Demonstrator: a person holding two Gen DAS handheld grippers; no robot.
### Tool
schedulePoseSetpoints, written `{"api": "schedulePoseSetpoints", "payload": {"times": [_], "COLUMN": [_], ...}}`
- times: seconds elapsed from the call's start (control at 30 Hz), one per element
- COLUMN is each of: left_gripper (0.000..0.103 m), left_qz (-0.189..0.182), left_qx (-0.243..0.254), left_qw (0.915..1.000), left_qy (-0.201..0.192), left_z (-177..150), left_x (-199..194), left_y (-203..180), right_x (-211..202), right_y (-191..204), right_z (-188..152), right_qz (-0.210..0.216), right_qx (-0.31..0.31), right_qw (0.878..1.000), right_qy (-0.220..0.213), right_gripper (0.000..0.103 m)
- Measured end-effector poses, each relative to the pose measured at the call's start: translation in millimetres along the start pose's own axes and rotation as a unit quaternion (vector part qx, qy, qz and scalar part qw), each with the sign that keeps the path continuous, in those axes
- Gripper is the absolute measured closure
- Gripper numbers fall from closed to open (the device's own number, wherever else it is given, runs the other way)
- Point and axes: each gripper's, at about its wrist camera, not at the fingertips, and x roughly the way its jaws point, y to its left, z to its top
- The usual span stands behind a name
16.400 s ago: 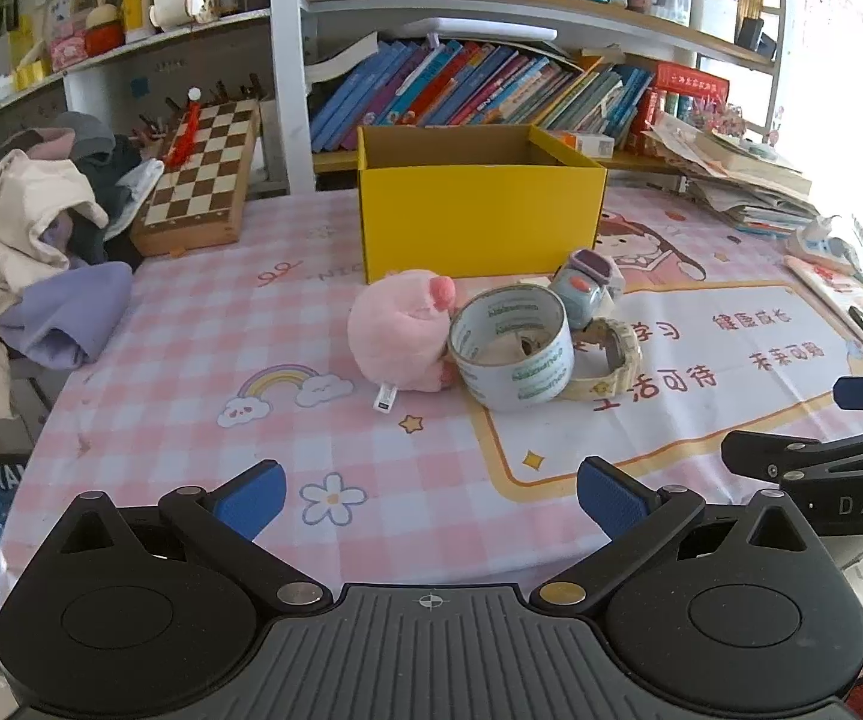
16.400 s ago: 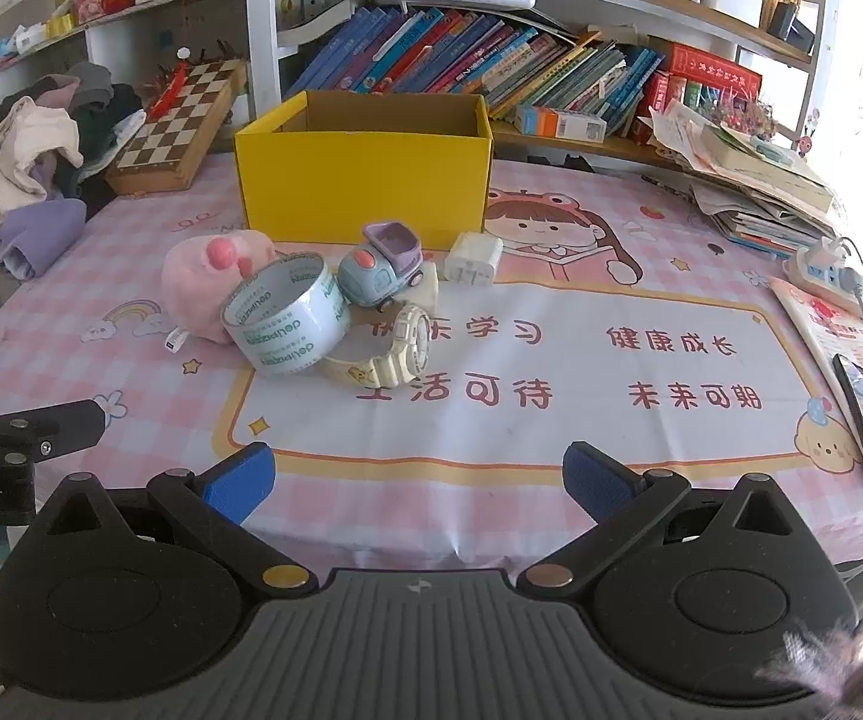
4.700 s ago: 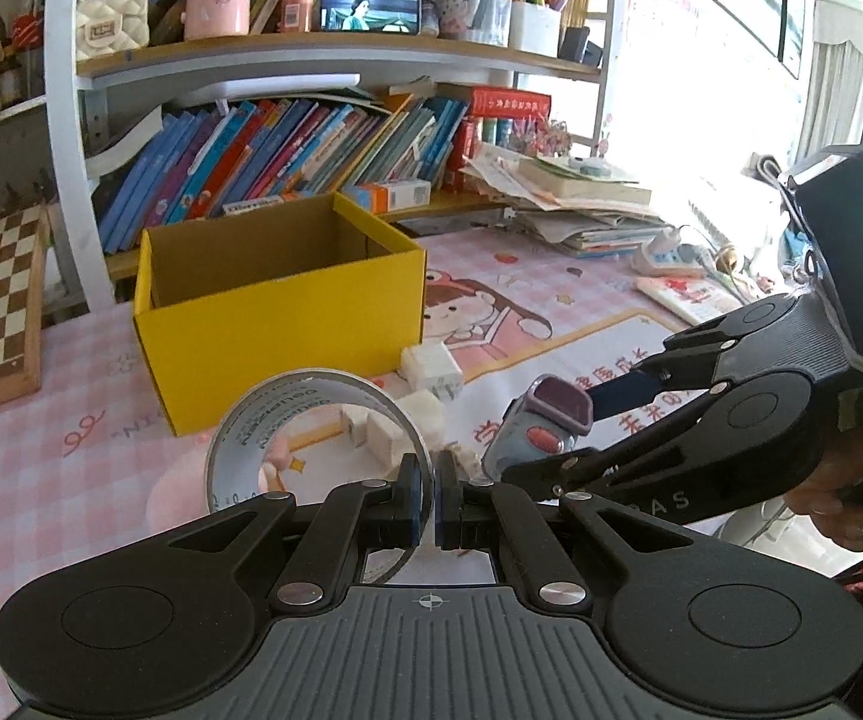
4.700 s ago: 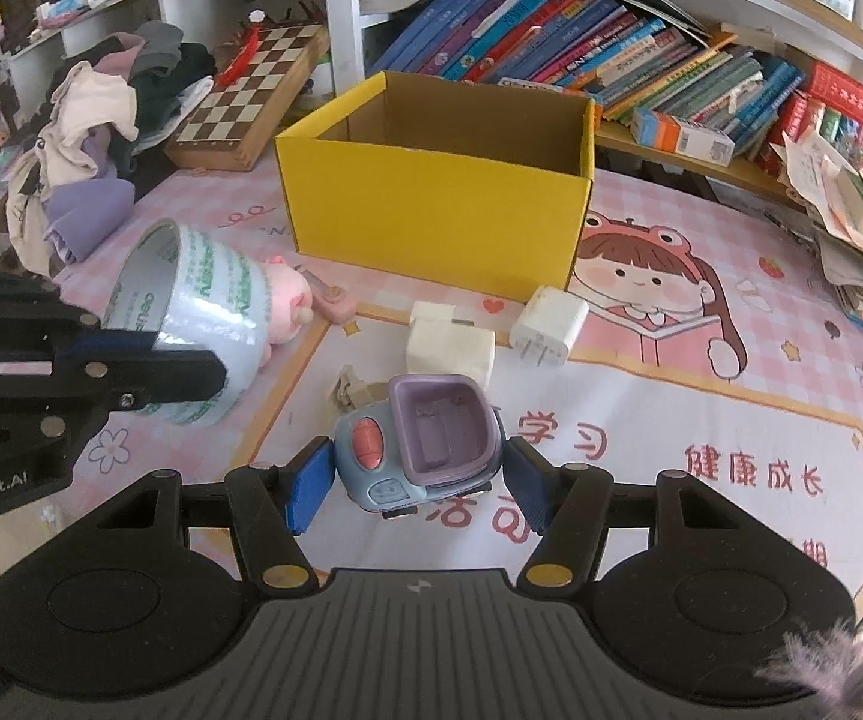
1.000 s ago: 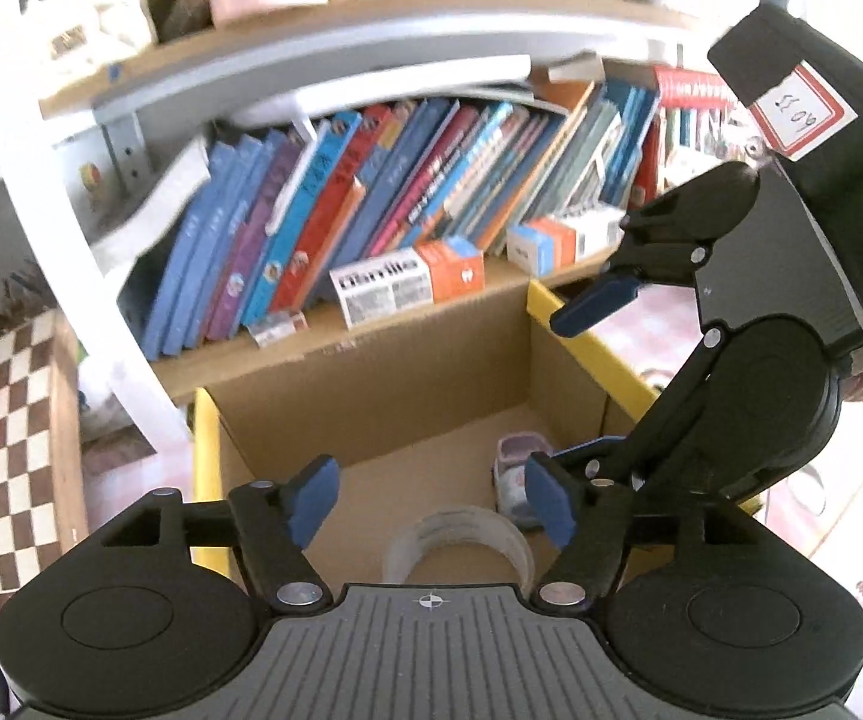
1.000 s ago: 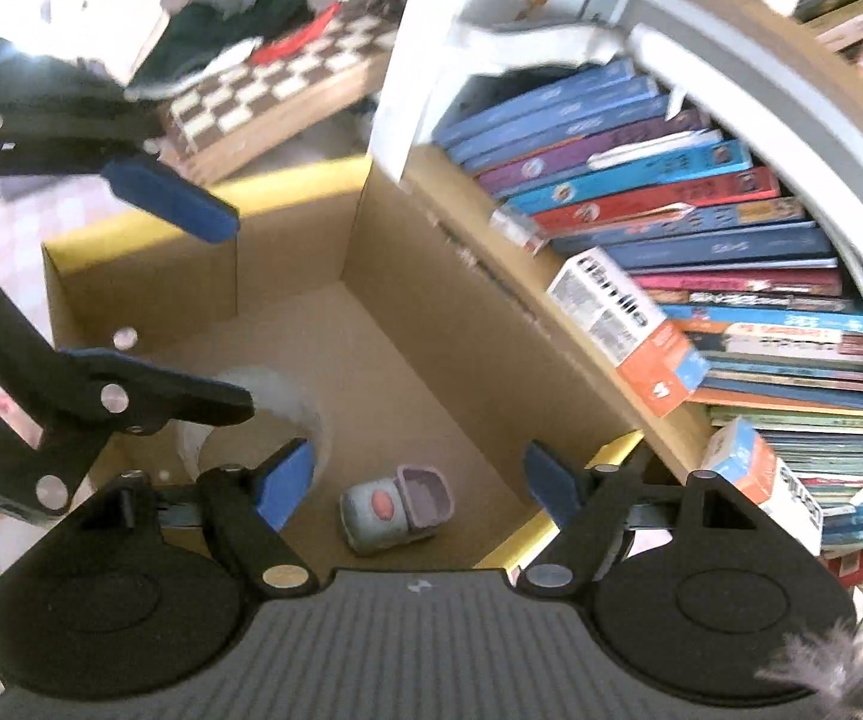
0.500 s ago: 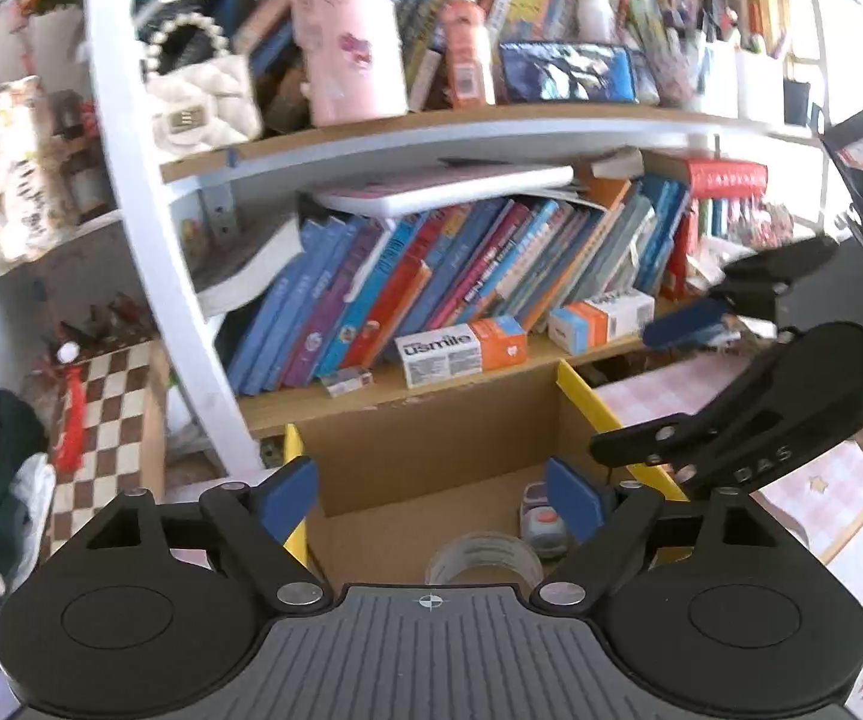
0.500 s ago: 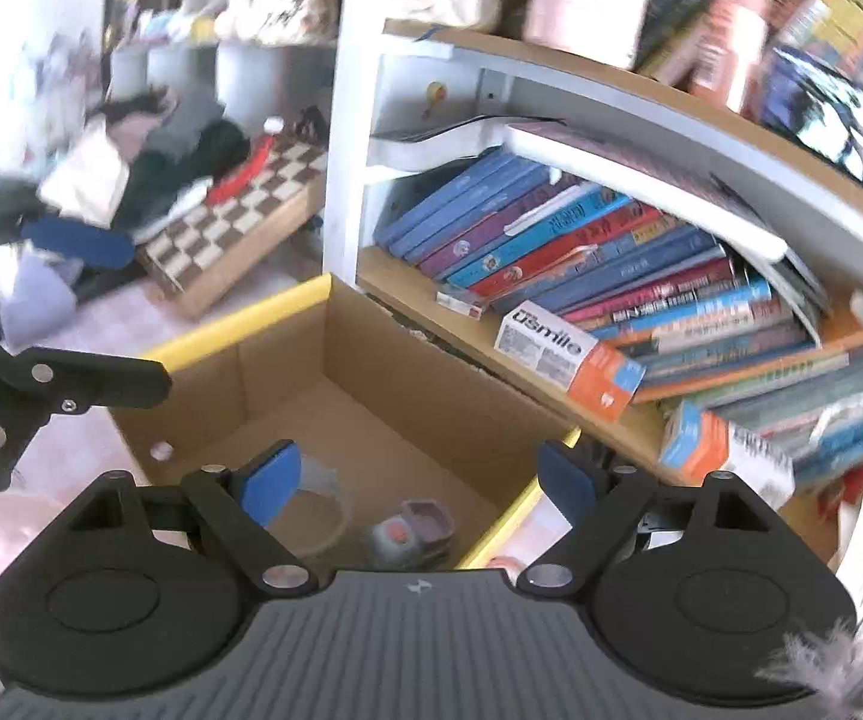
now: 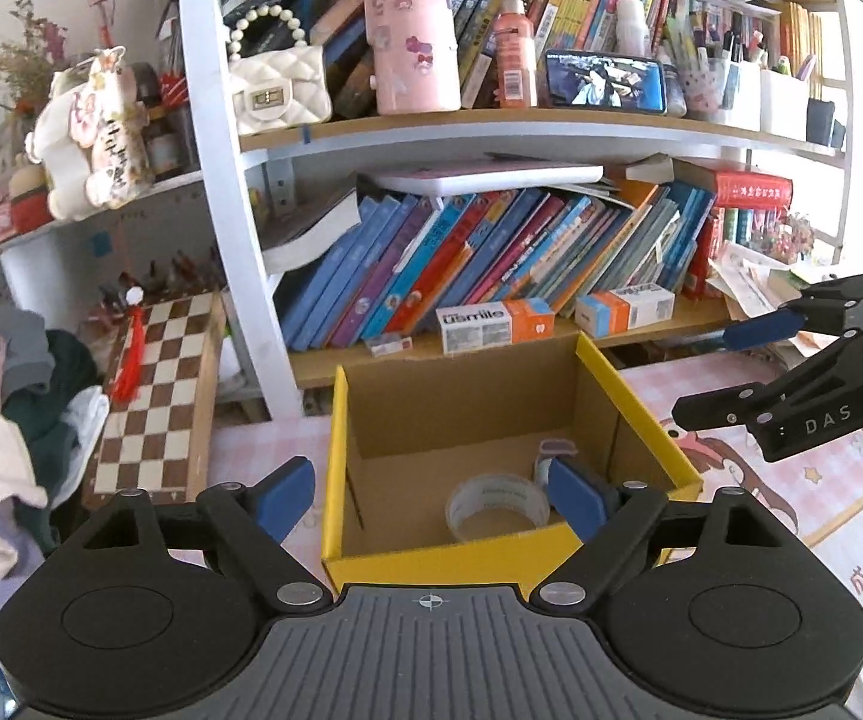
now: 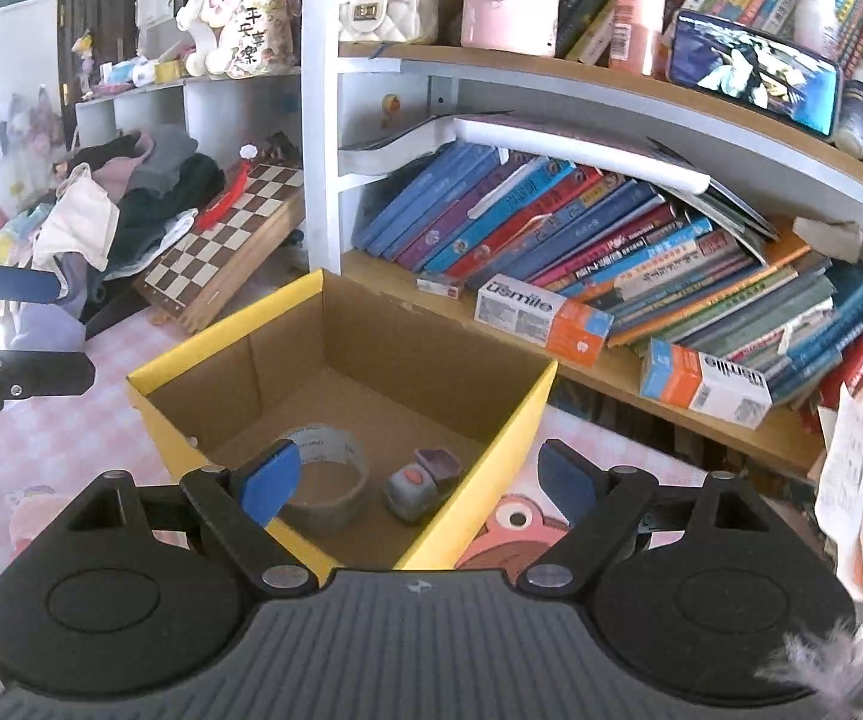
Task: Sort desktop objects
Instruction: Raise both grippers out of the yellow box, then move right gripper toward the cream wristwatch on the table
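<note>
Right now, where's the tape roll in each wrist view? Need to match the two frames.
Left wrist: tape roll low centre, on the floor of the yellow box, toy car just to its right.
Right wrist: tape roll lower left of centre, in the same box, partly behind a blue finger pad; toy car to its right.
Shared landmark: the white-and-orange Usmile carton on the shelf behind the box.

You have a table [image 9: 749,468] covered in a pink checked cloth with a cartoon mat. On it sits the open yellow box [image 9: 629,402], close to the bookshelf [image 9: 641,330]. A chessboard [image 9: 161,396] lies to the box's left, beside a heap of clothes [image 9: 5,420].
</note>
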Motion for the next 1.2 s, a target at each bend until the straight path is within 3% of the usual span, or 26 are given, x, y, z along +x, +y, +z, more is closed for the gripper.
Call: {"api": "schedulePoseSetpoints", "payload": {"times": [0.4, 0.53, 0.93, 1.2], "left_gripper": [0.015, 0.015, 0.015, 0.015], "left_qz": [0.029, 0.028, -0.007, -0.026], "left_qx": [-0.030, -0.035, -0.019, -0.012], "left_qw": [0.9990, 0.9990, 0.9996, 0.9992], "left_qy": [-0.015, -0.002, 0.021, 0.028], "left_z": [-31, -45, -88, -108], "left_x": [-28, -31, -46, -59], "left_y": [-2, -1, 5, 19], "right_x": [-15, -21, -40, -47], "right_y": [15, 22, 75, 118], "right_z": [-43, -58, -95, -115], "right_qz": [-0.021, -0.028, -0.084, -0.090], "right_qx": [0.029, 0.055, 0.064, 0.088], "right_qw": [0.999, 0.997, 0.993, 0.990], "right_qy": [0.021, 0.034, 0.044, 0.068], "right_gripper": [0.016, 0.016, 0.015, 0.015]}}
